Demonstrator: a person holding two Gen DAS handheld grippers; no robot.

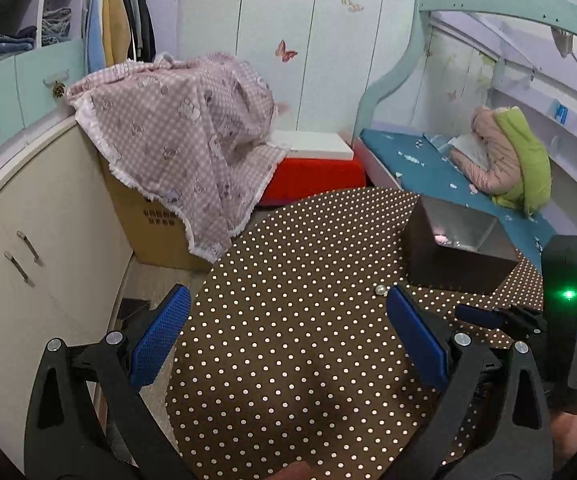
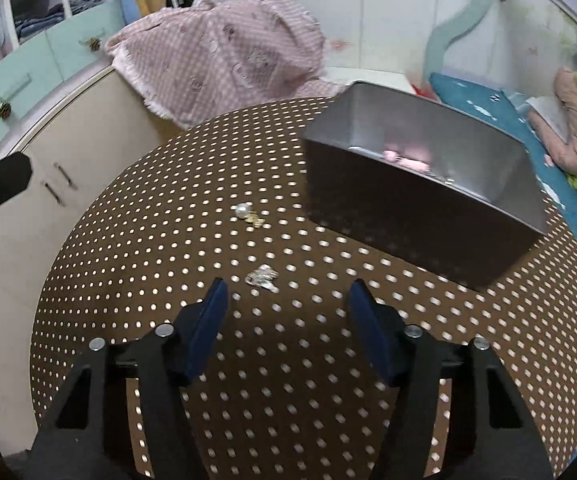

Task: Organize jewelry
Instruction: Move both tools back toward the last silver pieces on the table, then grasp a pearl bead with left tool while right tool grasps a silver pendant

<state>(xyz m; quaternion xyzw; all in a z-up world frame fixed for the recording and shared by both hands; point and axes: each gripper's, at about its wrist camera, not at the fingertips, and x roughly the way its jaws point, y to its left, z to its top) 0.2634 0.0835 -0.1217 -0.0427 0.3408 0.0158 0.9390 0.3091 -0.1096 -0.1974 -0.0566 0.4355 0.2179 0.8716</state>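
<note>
A dark metal box [image 2: 420, 216] stands on the round table with a brown polka-dot cloth [image 2: 288, 360]; pink jewelry [image 2: 406, 156] lies inside it. The box also shows in the left wrist view [image 1: 462, 258]. A pearl earring with a gold part [image 2: 248, 214] and a small silver piece [image 2: 263, 277] lie on the cloth. My right gripper [image 2: 288, 304] is open and empty, just behind the silver piece. My left gripper [image 1: 288, 312] is open and empty; the pearl [image 1: 380, 290] lies by its right fingertip. The right gripper's body [image 1: 560, 320] shows at the right.
A cardboard box draped with a pink checked cloth [image 1: 184, 140] stands behind the table, beside a cream cabinet [image 1: 28, 240]. A red and white box [image 1: 312, 160] lies on the floor. A bed with a blue sheet [image 1: 428, 168] runs along the right.
</note>
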